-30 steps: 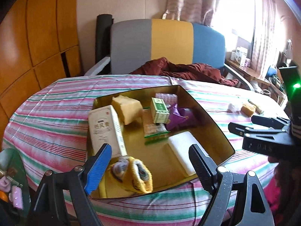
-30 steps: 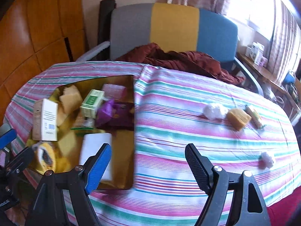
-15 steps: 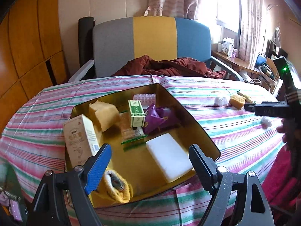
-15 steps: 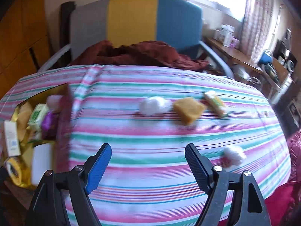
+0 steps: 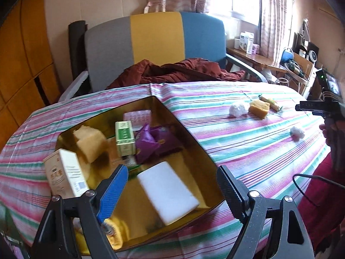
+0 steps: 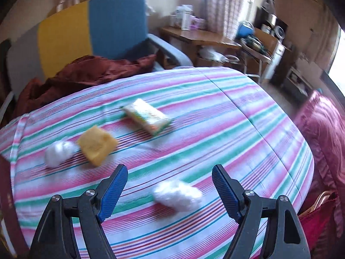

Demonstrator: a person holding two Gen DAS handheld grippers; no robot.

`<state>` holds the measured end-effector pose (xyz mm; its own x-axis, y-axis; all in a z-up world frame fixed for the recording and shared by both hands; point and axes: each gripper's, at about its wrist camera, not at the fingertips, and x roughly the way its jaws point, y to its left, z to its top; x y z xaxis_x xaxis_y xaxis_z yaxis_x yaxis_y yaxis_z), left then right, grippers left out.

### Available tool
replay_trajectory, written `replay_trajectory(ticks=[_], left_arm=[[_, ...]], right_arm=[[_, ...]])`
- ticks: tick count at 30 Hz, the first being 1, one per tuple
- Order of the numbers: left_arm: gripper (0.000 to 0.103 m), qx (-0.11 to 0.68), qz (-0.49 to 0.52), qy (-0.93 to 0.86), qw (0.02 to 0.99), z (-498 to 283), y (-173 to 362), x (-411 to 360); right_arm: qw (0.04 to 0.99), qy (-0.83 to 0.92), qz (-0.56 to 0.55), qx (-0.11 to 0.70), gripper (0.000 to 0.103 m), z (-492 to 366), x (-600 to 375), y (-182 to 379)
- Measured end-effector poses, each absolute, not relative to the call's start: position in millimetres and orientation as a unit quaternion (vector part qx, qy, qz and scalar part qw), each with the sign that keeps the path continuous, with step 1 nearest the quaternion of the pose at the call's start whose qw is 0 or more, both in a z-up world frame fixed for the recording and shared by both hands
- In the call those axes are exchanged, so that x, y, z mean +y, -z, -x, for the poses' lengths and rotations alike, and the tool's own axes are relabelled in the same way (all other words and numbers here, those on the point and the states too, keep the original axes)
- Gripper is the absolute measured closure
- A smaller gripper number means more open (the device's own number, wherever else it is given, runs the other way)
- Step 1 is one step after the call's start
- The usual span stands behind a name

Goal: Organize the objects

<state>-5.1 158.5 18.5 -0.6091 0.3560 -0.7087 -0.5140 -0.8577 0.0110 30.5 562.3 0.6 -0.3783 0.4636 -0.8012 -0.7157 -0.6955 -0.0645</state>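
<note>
Right gripper (image 6: 170, 188) spread wide, holding nothing, cotton ball (image 6: 177, 195) just ahead between its fingers (blurred). Left gripper (image 5: 172, 188) likewise wide, empty, above the gold box (image 5: 194, 151).

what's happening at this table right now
A person is tidying loose items into a gold tray on a striped tablecloth. Both grippers are open and empty. The left hand-held gripper hangs over the tray, above a white block. The right hand-held gripper hangs near a cotton ball. A yellow sponge and a wrapped packet also lie outside the tray.
</note>
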Motion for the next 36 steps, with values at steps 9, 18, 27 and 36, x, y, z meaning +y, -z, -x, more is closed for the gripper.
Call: replay_trajectory(ticks=[9, 18, 27, 36], left_arm=[[0.018, 0.118, 0.375, -0.878, 0.275, 15, -24, 216], [0.018, 0.131, 0.408, -0.854, 0.296, 38, -18, 277], [0.018, 0.154, 0.423, -0.842, 0.298, 68, -4, 336], [0.019, 0.180, 0.442, -0.827, 0.298, 104, 26, 391]], right_arm=[[0.367, -0.796, 0.409, 0.255, 0.021, -54, 590, 13], [0.364, -0.785, 0.384, 0.322, 0.021, -71, 610, 15], [0.341, -0.780, 0.369, 0.373, 0.021, -77, 619, 21], [0.308, -0.785, 0.381, 0.378, 0.021, -69, 614, 25]])
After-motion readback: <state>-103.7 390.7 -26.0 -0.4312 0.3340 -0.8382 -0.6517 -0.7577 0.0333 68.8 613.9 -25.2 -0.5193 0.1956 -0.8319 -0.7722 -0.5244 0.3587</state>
